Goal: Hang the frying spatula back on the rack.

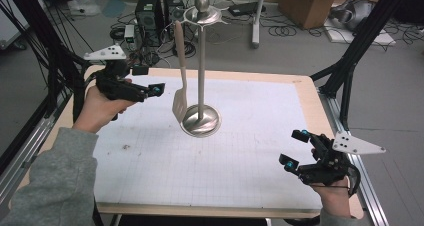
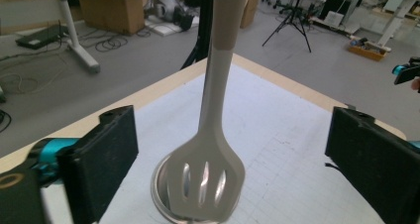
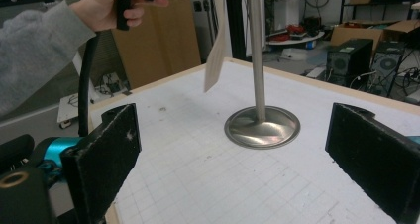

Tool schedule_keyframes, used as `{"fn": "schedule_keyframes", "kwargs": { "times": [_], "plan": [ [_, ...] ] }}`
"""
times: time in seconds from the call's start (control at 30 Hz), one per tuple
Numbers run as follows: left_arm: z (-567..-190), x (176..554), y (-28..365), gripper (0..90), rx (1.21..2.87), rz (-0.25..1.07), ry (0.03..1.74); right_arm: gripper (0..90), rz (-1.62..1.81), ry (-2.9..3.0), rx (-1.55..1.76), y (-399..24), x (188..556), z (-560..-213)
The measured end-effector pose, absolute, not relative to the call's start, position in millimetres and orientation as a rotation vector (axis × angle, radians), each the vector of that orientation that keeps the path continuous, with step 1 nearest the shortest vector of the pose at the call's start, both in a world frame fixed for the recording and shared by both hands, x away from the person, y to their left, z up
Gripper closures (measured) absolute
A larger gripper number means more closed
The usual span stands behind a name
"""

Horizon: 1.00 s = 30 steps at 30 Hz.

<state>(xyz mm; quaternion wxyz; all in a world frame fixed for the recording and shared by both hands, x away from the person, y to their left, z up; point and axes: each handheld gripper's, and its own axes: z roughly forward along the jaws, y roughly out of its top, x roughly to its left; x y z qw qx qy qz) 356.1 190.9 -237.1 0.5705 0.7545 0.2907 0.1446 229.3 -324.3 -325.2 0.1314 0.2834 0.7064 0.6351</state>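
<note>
A metal utensil stand [image 1: 201, 66] rises from a round base [image 1: 200, 121] at the middle of the white mat. A beige slotted spatula [image 1: 180, 81] hangs from the stand's top ring, blade down just above the base. In the left gripper view the spatula [image 2: 205, 169] hangs straight ahead between the wide-apart jaws. My left gripper [image 1: 152, 89] is open, held in the air left of the spatula. My right gripper [image 1: 295, 148] is open near the mat's front right corner; its view faces the stand's base [image 3: 262, 127] and pole [image 3: 256, 50].
The table's wooden edge [image 1: 307, 86] frames the mat. Black frame posts [image 1: 350, 61] stand at the right and left. Computers [image 1: 150, 11], cables and cardboard boxes [image 1: 310, 3] lie on the floor beyond the table.
</note>
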Motion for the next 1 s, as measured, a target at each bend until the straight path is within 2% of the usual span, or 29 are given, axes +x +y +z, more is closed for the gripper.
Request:
{"fn": "schedule_keyframes", "kwargs": {
  "times": [0.33, 0.53, 0.87, 1.0],
  "plan": [
    [-251.7, 324.7, 209.0, 5.9, 1.737, 0.461, 0.713, 5.9, 1.857, 1.972, 0.826, -326.6, 225.7, -320.7],
    [-265.7, 308.9, 220.0, 6.0, 1.653, 0.422, 0.742, 5.9, 1.862, 1.940, 0.818, -327.4, 223.2, -317.1],
    [-281.4, 287.3, 236.0, 6.0, 1.628, 0.514, 0.798, 5.9, 1.852, 1.938, 0.798, -321.9, 221.3, -313.0],
    [-286.7, 276.8, 240.3, 6.0, 1.609, 0.511, 0.804, 6.0, 1.846, 1.939, 0.804, -320.0, 221.1, -312.1]
  ]
}}
